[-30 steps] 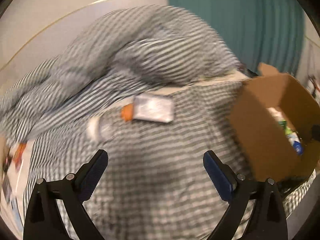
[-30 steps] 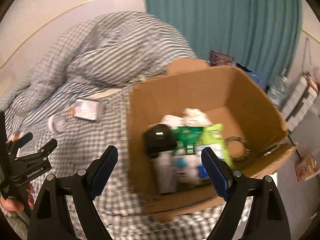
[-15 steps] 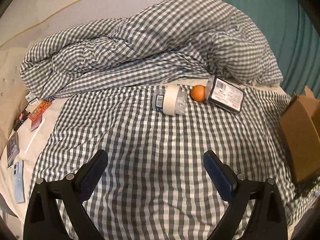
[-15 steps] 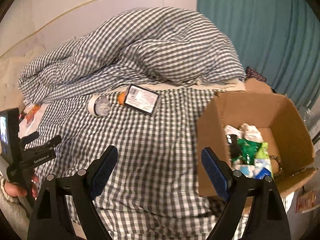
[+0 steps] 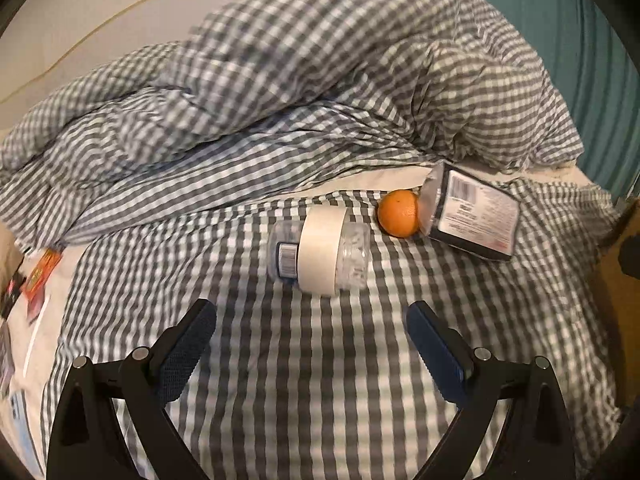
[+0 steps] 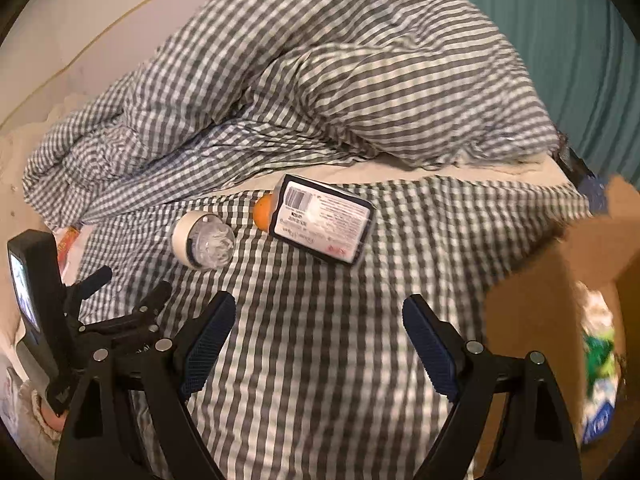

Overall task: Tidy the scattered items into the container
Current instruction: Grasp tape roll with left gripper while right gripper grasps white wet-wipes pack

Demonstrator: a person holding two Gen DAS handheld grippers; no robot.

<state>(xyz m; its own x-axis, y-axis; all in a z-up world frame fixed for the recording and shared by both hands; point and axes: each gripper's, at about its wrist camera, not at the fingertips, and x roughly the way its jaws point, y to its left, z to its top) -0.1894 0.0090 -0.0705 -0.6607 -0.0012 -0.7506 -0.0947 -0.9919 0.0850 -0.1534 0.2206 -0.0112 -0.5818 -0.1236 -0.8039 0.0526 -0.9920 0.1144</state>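
On the checked bed sheet lie a clear plastic bottle with a roll of white tape around it point(image 5: 320, 252) point(image 6: 204, 245), an orange point(image 5: 398, 213) point(image 6: 263, 212) and a flat black box with a white label point(image 5: 470, 216) point(image 6: 322, 218), which leans on the orange. My left gripper point(image 5: 312, 332) is open and empty, just short of the bottle. My right gripper point(image 6: 320, 332) is open and empty, short of the box. The cardboard box point(image 6: 560, 280), holding several items, stands at the right.
A bunched checked duvet point(image 5: 300, 80) fills the back of the bed. Small cards and papers point(image 5: 38, 280) lie at the bed's left edge. A teal curtain point(image 6: 580, 40) hangs at the right. The left gripper tool point(image 6: 80, 320) shows in the right wrist view.
Both grippers have moved closer to the bottle, orange and black box. The right gripper has swung left, away from the cardboard box. Both stay open.
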